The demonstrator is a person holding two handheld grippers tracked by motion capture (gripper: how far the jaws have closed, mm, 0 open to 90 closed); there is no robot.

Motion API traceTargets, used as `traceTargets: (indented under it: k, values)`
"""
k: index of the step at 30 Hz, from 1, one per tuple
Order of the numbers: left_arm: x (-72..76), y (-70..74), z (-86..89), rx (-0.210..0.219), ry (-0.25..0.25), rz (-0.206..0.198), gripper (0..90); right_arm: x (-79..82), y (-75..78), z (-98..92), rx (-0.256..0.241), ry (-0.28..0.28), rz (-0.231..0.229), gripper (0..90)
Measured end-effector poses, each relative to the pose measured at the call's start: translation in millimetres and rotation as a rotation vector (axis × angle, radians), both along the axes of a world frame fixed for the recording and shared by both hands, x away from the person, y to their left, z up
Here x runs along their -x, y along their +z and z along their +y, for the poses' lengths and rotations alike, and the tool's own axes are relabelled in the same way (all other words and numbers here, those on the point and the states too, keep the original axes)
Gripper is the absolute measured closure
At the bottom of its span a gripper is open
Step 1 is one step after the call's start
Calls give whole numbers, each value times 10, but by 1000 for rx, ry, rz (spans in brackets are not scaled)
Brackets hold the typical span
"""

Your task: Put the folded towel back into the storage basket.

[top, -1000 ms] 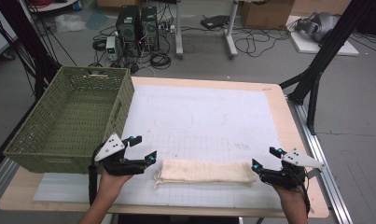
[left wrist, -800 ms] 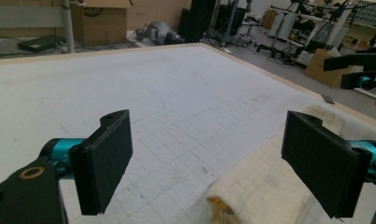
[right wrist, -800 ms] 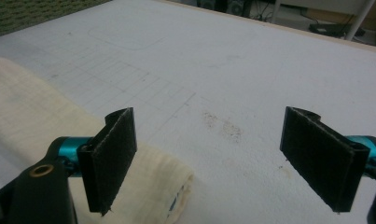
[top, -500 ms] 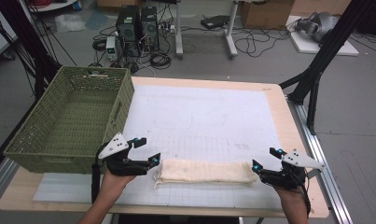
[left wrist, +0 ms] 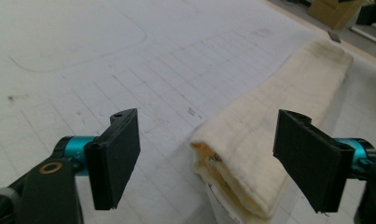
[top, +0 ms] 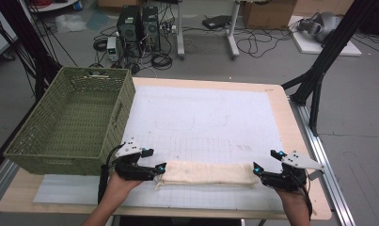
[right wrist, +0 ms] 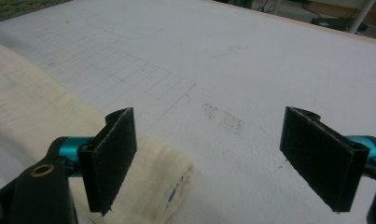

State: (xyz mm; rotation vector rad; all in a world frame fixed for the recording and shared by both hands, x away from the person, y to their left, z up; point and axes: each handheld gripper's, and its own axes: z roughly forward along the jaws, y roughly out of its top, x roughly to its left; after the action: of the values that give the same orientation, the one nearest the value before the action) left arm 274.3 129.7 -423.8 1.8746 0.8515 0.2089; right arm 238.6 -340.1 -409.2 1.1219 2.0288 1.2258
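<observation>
A cream towel (top: 206,174), folded into a long narrow strip, lies along the front of the white gridded mat (top: 201,122). My left gripper (top: 156,160) is open at the towel's left end; in the left gripper view that folded end (left wrist: 251,154) sits between the jaws, nearer the right one. At the other end my right gripper (top: 264,162) is open too. The right gripper view shows the towel's right end (right wrist: 148,186) behind the left jaw, with bare mat (right wrist: 232,93) between the jaws.
A green woven basket (top: 69,125) stands on the table's left side, close to my left hand. Wooden table edge (top: 300,141) runs along the right. Behind the table are black frame legs, cables and computer boxes on the floor.
My left gripper has slid right along the mat to the towel's left end. The right gripper and the towel have stayed put.
</observation>
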Motion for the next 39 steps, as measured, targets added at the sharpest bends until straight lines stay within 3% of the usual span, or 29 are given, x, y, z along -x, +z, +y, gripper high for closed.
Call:
traceTargets:
  k: [5, 12, 16, 23, 28, 34, 39]
  values:
    - [-2, -102, -70, -26, -1, 51, 275, -6, -11, -2, 9, 5, -1, 172]
    - [4, -154, -140, -31, -26, 60, 275, -17, -32, 10, 17, 6, 9, 171]
    - [4, -181, -172, -48, -16, 68, 276, -24, -41, 15, 22, 9, 12, 172]
    - [24, -222, -229, -94, -54, 91, 382, -28, -51, 16, 24, 13, 19, 172]
    - [43, -244, -271, -147, -100, 87, 504, -31, -55, 12, 22, 15, 19, 172]
    - [49, -240, -278, -167, -90, 79, 586, -34, -65, 19, 24, 16, 24, 172]
    - [71, -227, -311, -216, -110, 39, 620, -35, -66, 20, 25, 16, 27, 172]
